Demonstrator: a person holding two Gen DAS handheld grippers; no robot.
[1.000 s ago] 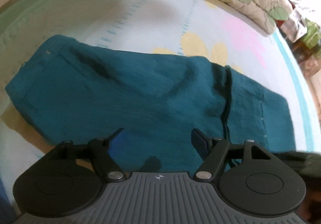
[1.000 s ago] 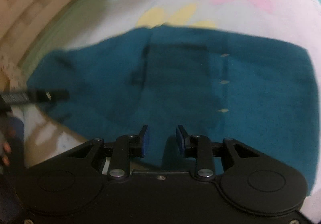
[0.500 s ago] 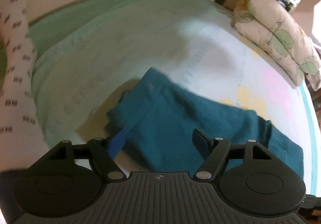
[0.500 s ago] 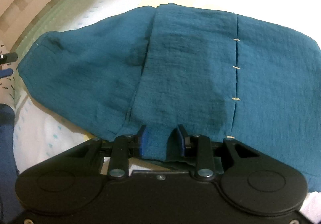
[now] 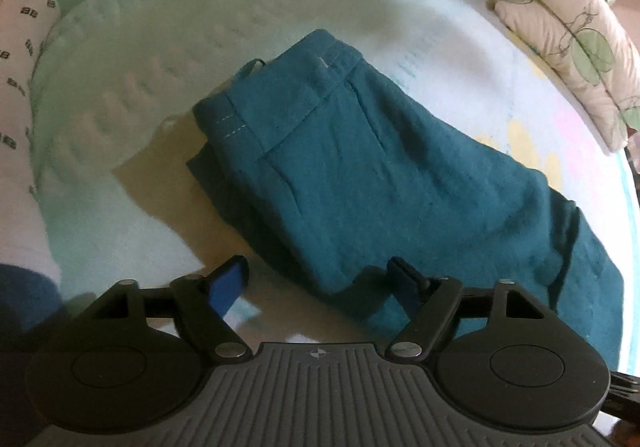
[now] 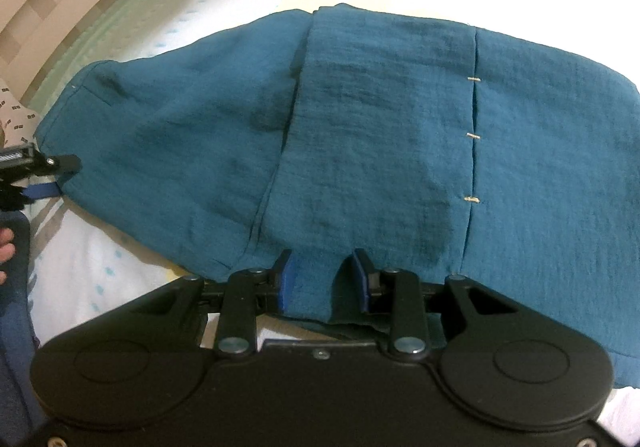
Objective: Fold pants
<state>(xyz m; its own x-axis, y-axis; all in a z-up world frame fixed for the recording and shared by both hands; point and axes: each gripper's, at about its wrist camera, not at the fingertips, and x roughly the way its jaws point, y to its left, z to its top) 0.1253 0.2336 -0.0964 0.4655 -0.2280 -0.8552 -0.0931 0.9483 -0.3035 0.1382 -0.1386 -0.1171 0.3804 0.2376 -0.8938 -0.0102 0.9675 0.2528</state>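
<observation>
Soft, limp pants (image 6: 360, 135) on the bed (image 5: 120, 59); right gripper (image 6: 322, 279) pinches the near edge, left gripper (image 5: 316, 283) gapes, best taking the waistband.

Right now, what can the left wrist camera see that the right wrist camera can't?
Only the left wrist view shows the cream pillow with green leaves, the pants' waistband with pale stitching and the open left claw, fabric edge between its fingers. Only the right wrist view shows three short tan stitches beside a seam and the right claw around the fabric edge. Both show the teal crinkled fabric pants on the pale printed bedsheet.
</observation>
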